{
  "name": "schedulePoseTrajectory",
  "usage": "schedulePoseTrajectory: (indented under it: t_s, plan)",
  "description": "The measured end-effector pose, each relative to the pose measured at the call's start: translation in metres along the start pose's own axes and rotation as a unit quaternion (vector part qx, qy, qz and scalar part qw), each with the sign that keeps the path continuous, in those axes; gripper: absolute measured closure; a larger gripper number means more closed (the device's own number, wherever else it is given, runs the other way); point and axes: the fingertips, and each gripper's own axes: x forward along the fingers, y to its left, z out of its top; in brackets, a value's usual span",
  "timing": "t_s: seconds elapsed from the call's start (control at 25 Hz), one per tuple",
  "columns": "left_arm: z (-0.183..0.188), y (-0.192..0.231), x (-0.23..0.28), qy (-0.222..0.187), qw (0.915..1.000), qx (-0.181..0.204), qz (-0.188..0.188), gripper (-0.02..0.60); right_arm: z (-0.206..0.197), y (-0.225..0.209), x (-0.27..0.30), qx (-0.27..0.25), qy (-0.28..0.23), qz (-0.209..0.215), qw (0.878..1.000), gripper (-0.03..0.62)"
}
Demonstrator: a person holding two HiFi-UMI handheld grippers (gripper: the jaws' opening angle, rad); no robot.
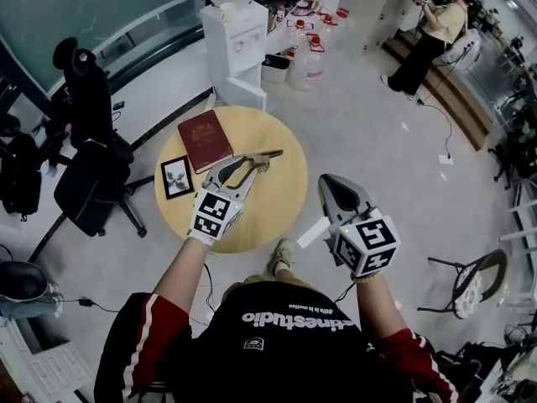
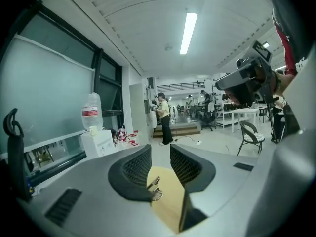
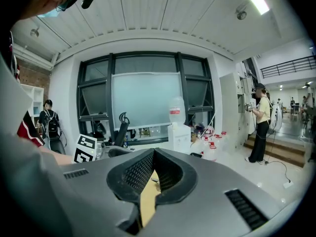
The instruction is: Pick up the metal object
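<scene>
A slim metal object (image 1: 267, 154) lies on the round wooden table (image 1: 277, 204), toward its far side. My left gripper (image 1: 248, 164) hovers over the table with its tips at the near end of that object. Its jaws stand apart, and in the left gripper view the metal object (image 2: 155, 187) shows low in the gap of the gripper (image 2: 160, 154), untouched by the pads. My right gripper (image 1: 333, 183) hangs off the table's right edge over the floor. In the right gripper view the right gripper (image 3: 154, 155) has its jaw tips meeting, with nothing between them.
A red book (image 1: 205, 139) and a small framed picture (image 1: 176, 176) lie on the table's left part. A black office chair (image 1: 88, 141) stands to the left. Behind the table are a water dispenser (image 1: 235, 44) and water bottles (image 1: 306, 57). A person (image 1: 428, 40) stands far right; a chair (image 1: 474, 280) is at right.
</scene>
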Motion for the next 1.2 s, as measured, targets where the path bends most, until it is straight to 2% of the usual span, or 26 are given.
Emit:
schedulePoseTrajectory:
  t_s: [0.36,0.64,1.0,1.2]
  plan:
    - [-0.054,-0.006,0.054,0.048,0.9966,0.051,-0.042,0.456,-0.018,-0.038,0.018,0.014,0.014,-0.016,1.0,0.566]
    - [-0.12,-0.013,0.097,0.097,0.9899,0.082,-0.063,0.445,-0.027,-0.071,0.021,0.022,0.025,-0.03,0.999,0.566]
    - [-0.179,-0.006,0.136,0.154,0.9838,0.062,-0.068,0.445,-0.047,-0.104,0.029,0.036,0.046,-0.037,0.998,0.566]
    - [-0.21,0.0,0.154,0.189,0.9747,0.096,-0.071,0.439,-0.049,-0.116,0.032,0.036,0.049,-0.037,0.997,0.566]
